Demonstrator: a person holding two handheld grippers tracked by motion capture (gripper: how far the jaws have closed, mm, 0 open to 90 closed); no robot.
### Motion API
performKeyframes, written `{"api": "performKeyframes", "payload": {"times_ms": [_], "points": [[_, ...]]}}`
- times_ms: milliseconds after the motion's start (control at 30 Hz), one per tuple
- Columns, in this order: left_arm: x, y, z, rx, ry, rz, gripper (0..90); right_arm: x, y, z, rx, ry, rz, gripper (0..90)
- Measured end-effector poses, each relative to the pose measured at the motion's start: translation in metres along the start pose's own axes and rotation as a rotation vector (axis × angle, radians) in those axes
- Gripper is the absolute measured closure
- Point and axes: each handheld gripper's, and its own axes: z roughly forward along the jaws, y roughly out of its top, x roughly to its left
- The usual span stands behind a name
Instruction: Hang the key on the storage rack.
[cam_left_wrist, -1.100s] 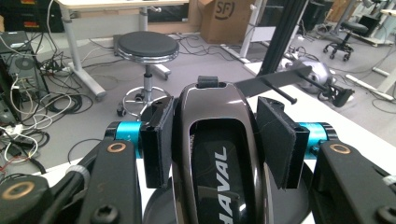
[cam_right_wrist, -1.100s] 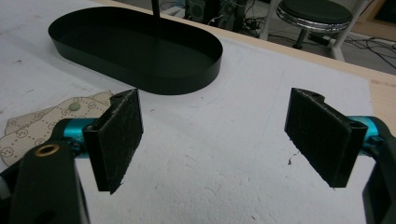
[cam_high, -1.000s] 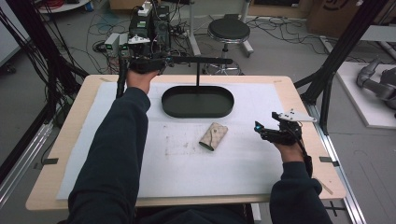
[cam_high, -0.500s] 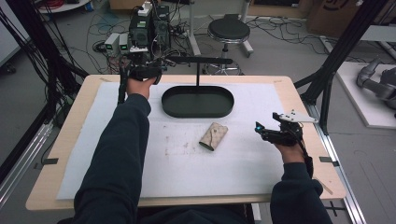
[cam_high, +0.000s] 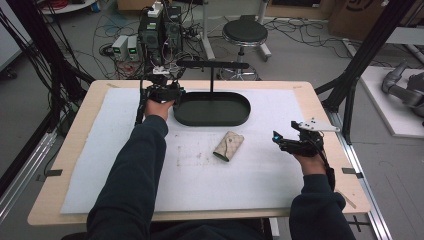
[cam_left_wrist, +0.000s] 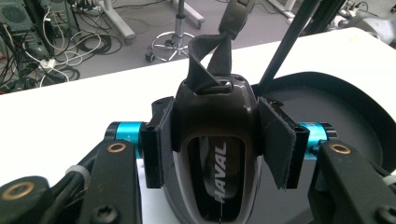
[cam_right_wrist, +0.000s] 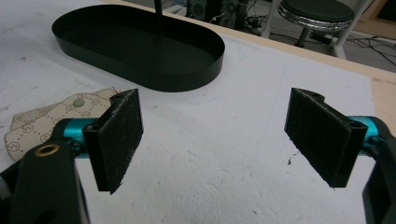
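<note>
My left gripper (cam_high: 161, 93) is at the far left end of the black oval tray (cam_high: 240, 120), shut on a black HAVAL key fob (cam_left_wrist: 215, 140). A black strap (cam_left_wrist: 209, 51) runs up from the fob's top loop. In the left gripper view the tray (cam_left_wrist: 345, 107) lies just to the right, with its thin upright post (cam_left_wrist: 285, 42) behind the fob. A beige patterned key pouch (cam_high: 228, 146) lies on the white mat in front of the tray. My right gripper (cam_high: 287, 142) hovers right of the pouch, open and holding nothing. The right gripper view has the pouch (cam_right_wrist: 51, 116) beyond the left pad.
The tray's post carries a horizontal black bar (cam_high: 212, 65) above the back edge. A white mat (cam_high: 210, 185) covers the wooden table. Behind the table stand computer boxes (cam_high: 160, 30) with cables and a round stool (cam_high: 245, 32). Black frame legs rise at both sides.
My left gripper, with the key fob, has moved nearer and a little right, coming to the tray's left end. The right gripper and the pouch have stayed put.
</note>
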Motion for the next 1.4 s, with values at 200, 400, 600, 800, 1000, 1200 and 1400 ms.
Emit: {"api": "performKeyframes", "payload": {"times_ms": [200,400,600,800,1000,1200,1400], "points": [[-0.002,-0.002,0.006,-0.005,0.031,0.02,47.6,-0.001,-0.001,0.0,-0.003,0.004,-0.001,19.7],[-0.002,-0.002,0.001,-0.027,0.038,0.019,32.5,-0.002,-0.001,-0.001,-0.006,0.005,-0.001,19.7],[-0.004,-0.018,-0.014,-0.03,-0.015,0.036,27.4,0.0,-0.001,0.0,-0.001,0.012,-0.009,19.7],[0.0,-0.042,-0.052,-0.119,-0.097,0.033,21.6,0.001,-0.001,0.003,0.007,0.007,-0.015,19.6],[0.009,-0.061,-0.086,-0.192,-0.098,0.065,21.4,0.005,0.0,0.006,0.006,-0.015,-0.018,19.6],[0.015,-0.082,-0.114,-0.265,-0.104,0.134,21.4,0.008,0.0,0.007,0.01,-0.017,-0.032,19.6],[0.018,-0.098,-0.134,-0.292,-0.095,0.133,17.9,0.012,0.0,0.008,0.008,-0.007,-0.037,19.6]]}}
